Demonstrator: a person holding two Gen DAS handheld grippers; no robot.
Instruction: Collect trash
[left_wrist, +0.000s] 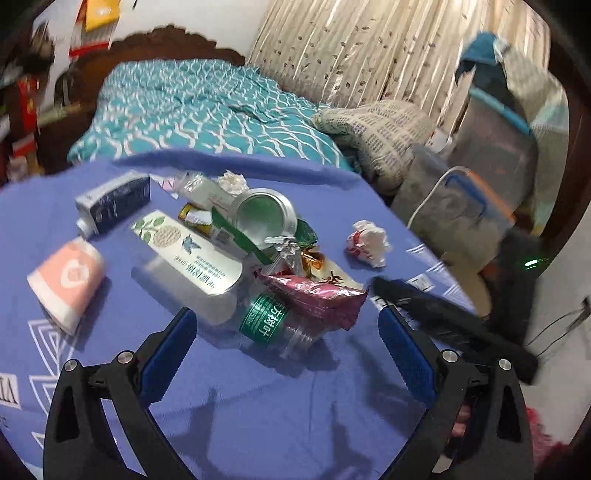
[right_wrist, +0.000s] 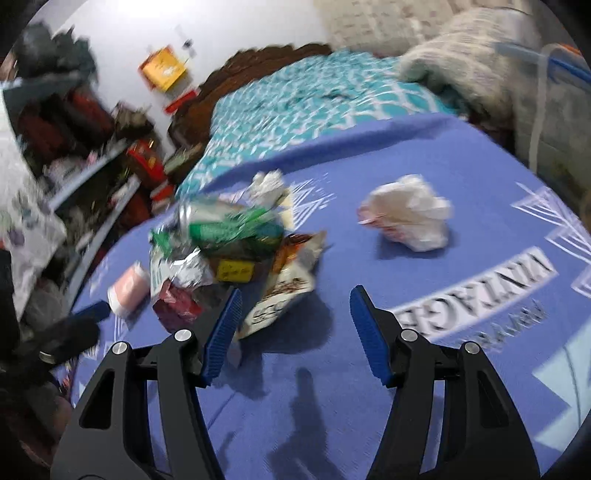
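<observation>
While both claws hang wide open and hold nothing, the trash lies heaped on the purple-covered desk (left_wrist: 258, 406) at the middle of the left wrist view. The left claw (left_wrist: 286, 339) spreads its two blue pads just short of one clear plastic bottle with a green label (left_wrist: 266, 319). Counted in that view: one silver can (left_wrist: 264, 216) lying with its round end toward the camera, one pink foil wrapper (left_wrist: 317, 299) touching the bottle, one long white box with a leaf print (left_wrist: 188, 251), one dark blue carton (left_wrist: 112, 205) at upper left of the heap, one pink paper cup (left_wrist: 68, 278) on its side at left, and two crumpled white paper balls, one small (left_wrist: 232, 181) behind the can and one larger (left_wrist: 368, 242) apart at right. The right claw (right_wrist: 295, 325) hovers low in its own blurred view, the left pad just beside a printed white snack bag (right_wrist: 280, 295), the larger paper ball at upper right. A bed with a teal quilt (left_wrist: 207, 110) fills the upper frame.
</observation>
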